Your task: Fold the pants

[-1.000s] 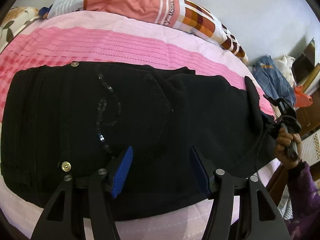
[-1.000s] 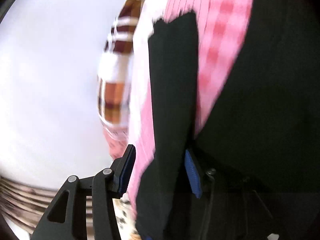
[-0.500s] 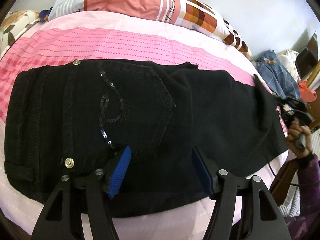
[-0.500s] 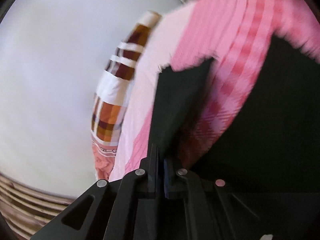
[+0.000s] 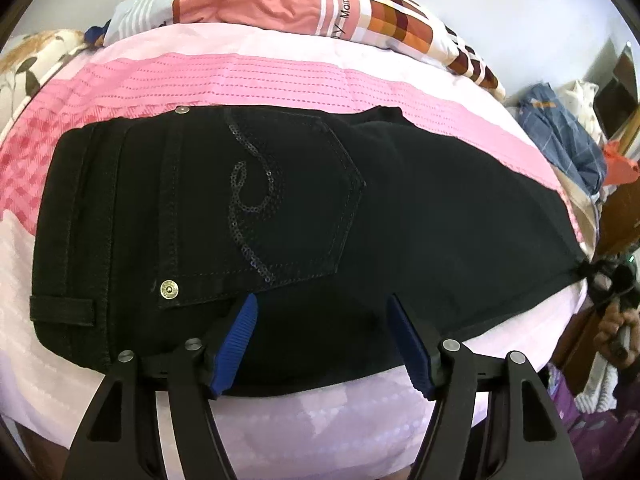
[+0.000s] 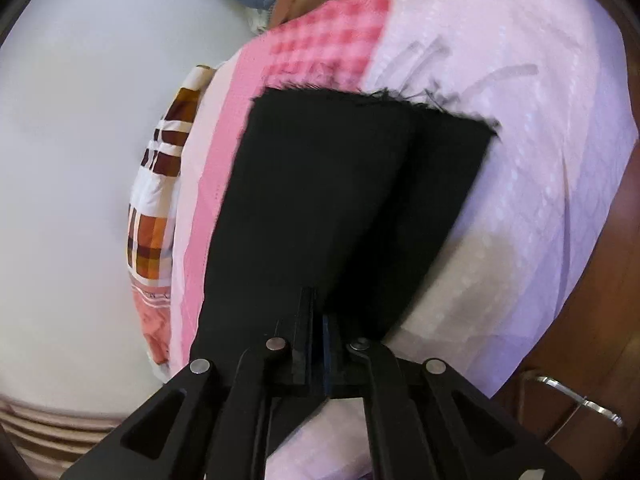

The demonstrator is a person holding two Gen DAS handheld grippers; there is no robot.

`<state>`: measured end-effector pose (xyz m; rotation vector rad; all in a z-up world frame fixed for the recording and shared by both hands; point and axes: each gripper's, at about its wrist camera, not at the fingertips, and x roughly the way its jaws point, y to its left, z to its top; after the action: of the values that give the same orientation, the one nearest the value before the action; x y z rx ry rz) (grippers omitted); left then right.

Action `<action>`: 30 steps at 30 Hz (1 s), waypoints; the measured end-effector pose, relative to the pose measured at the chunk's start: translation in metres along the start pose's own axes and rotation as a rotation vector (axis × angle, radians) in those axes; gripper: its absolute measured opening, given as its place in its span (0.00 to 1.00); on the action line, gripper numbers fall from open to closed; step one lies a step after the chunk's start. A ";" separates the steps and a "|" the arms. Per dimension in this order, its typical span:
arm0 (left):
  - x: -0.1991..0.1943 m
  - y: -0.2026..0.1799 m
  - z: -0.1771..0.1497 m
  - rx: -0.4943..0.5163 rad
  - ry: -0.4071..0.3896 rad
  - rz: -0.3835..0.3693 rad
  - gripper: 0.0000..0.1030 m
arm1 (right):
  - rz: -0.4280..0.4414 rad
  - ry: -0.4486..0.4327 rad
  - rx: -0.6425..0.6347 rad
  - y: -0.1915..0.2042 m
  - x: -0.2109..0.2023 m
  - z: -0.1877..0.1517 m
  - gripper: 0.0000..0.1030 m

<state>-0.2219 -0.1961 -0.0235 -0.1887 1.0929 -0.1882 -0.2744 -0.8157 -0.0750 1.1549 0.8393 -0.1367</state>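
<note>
pants lying flat across the pink bed, already doubled leg over leg | left claw opening, empty, hovering at their 6 o'clock edge | right claw pinching the leg end at 3 o'clock | soft, limp, weighty denim; best gripping seams or hem

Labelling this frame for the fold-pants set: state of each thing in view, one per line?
Black denim pants: flat on the bed, legs stacked, not yet folded across.
Pink striped bed cover: spread under them.
Left gripper: opening, above the seat, nothing between the jaws.
Right gripper: shut on the pants' leg end.
</note>
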 end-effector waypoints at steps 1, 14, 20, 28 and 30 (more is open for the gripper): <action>-0.001 0.000 -0.001 0.003 -0.001 0.003 0.68 | 0.006 -0.004 -0.006 0.004 -0.002 0.000 0.02; -0.017 0.013 -0.007 -0.042 -0.004 0.001 0.73 | -0.030 -0.024 0.077 -0.024 -0.026 -0.002 0.02; -0.021 0.015 -0.008 -0.062 -0.024 -0.017 0.73 | -0.022 -0.089 0.118 -0.038 -0.060 0.000 0.06; -0.034 -0.007 -0.012 -0.044 -0.111 -0.081 0.73 | 0.251 0.318 -0.030 0.044 0.014 -0.083 0.08; -0.035 -0.013 -0.013 -0.033 -0.118 -0.088 0.74 | 0.240 0.376 -0.020 0.047 0.037 -0.098 0.08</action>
<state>-0.2497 -0.2008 0.0036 -0.2744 0.9720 -0.2346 -0.2757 -0.7016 -0.0777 1.2732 1.0193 0.2945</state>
